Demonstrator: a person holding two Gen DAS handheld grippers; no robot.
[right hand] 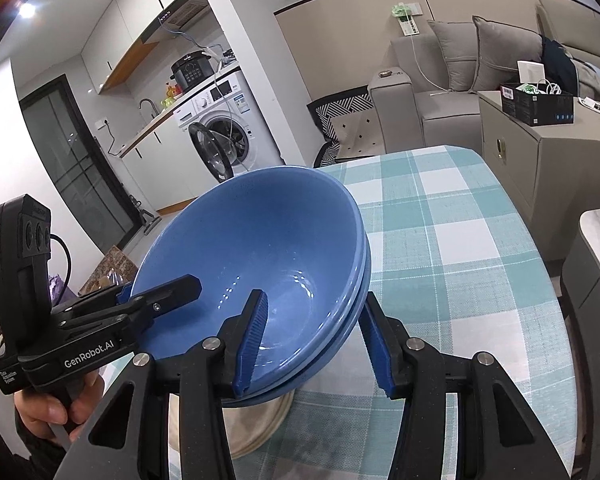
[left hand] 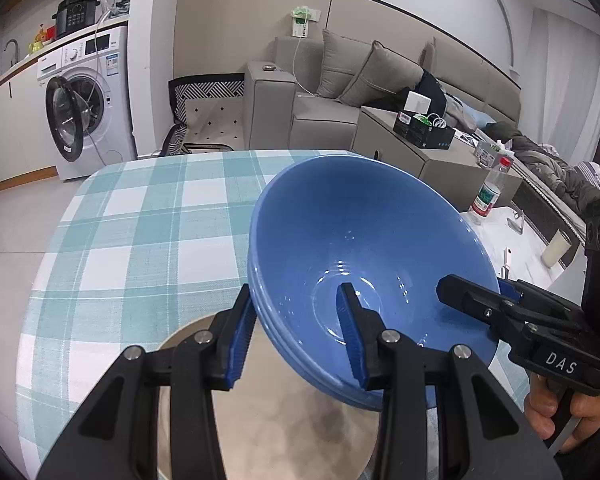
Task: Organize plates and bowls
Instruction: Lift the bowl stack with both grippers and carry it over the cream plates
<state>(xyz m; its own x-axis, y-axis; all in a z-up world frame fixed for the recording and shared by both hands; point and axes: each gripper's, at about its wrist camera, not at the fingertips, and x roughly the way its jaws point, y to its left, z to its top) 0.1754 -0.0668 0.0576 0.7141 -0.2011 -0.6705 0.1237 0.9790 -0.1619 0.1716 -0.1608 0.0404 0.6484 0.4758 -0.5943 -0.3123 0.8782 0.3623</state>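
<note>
A nested stack of blue bowls [left hand: 364, 240] [right hand: 260, 240] hangs slightly tilted above a beige plate [left hand: 260, 420] [right hand: 256, 428], which lies on the teal checked tablecloth [left hand: 140, 220] [right hand: 460, 240]. My left gripper [left hand: 296, 336] is shut on the stack's near rim, one pad inside the top bowl and one against the outer wall. On the opposite rim my right gripper [right hand: 314, 346] is shut the same way. Each gripper shows in the other's view: the right one [left hand: 472, 300] and the left one [right hand: 160, 296], each held by a hand.
A washing machine [left hand: 84, 108] with its door swung open stands beyond the table's far left. Behind the table are a grey sofa [left hand: 340, 80] and a cabinet [left hand: 420, 160] bearing boxes. A water bottle [left hand: 490, 192] stands on a white side table to the right.
</note>
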